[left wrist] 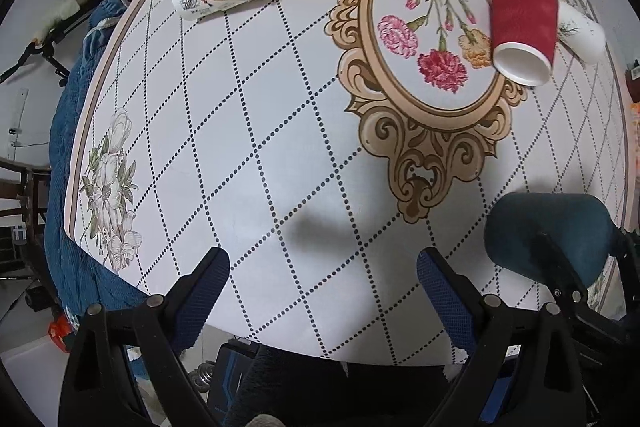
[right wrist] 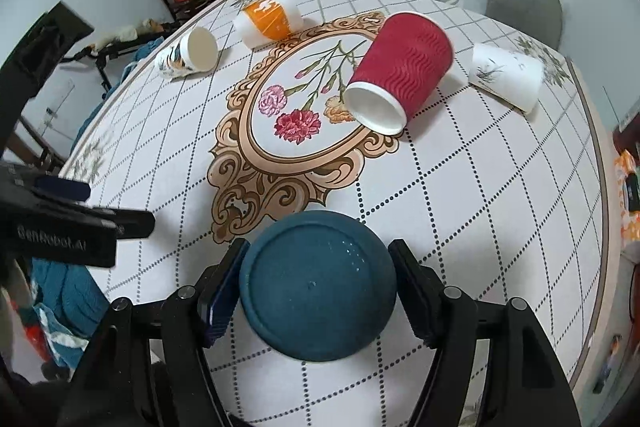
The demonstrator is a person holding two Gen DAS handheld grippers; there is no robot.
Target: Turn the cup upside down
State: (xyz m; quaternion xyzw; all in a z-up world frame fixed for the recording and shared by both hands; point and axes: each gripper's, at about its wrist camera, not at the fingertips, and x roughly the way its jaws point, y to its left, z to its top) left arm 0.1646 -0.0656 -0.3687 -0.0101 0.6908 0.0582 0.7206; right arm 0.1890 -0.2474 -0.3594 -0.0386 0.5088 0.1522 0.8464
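Observation:
A dark teal cup [right wrist: 318,285] sits between the fingers of my right gripper [right wrist: 320,291], base toward the camera, low over the table near its front edge. The fingers press its sides. The same cup [left wrist: 552,231] shows at the right in the left wrist view, held by the right gripper. My left gripper [left wrist: 322,291] is open and empty above the front edge of the table. A red ribbed cup [right wrist: 400,71] lies on its side on the flower medallion, mouth toward me; it also shows in the left wrist view [left wrist: 524,23].
Three more cups lie on their sides: an orange-banded one [right wrist: 268,17], a bird-patterned one [right wrist: 188,55] at the far left, a white one [right wrist: 506,77] at the right. The round table [right wrist: 500,211] has a patterned cloth. Chairs and a box stand behind it.

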